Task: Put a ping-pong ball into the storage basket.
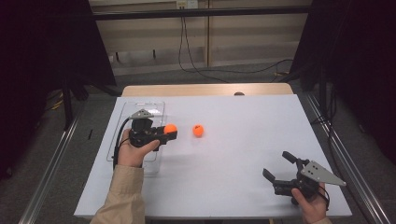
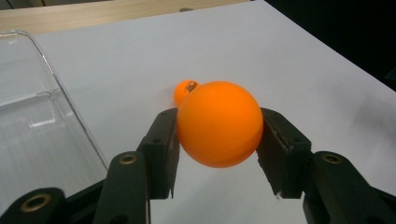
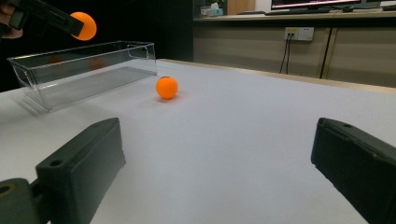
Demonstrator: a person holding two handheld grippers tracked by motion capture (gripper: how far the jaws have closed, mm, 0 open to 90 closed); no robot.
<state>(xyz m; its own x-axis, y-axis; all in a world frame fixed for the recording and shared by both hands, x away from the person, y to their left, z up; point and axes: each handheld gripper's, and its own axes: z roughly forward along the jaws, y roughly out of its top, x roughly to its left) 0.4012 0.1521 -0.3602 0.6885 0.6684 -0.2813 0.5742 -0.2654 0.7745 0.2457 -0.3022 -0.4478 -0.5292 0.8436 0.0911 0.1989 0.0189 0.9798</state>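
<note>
My left gripper [image 1: 170,130] is shut on an orange ball [image 2: 219,123], which it holds in the air over the table's left side, just right of a clear plastic bin [image 1: 138,108]. In the right gripper view the held ball [image 3: 83,25] hangs above the bin [image 3: 84,70]. A second orange ball [image 1: 198,130] lies on the white table a short way to the right of the held one, and peeks out behind it as the second ball [image 2: 185,90] in the left gripper view. My right gripper [image 1: 279,165] rests near the front right corner, jaws wide apart and nothing between them.
The white tabletop [image 1: 243,140] stretches between the two hands. A wooden strip [image 1: 205,89] runs along the far edge. Cables lie on the floor beyond the table, and dark curtains and metal rails flank both sides.
</note>
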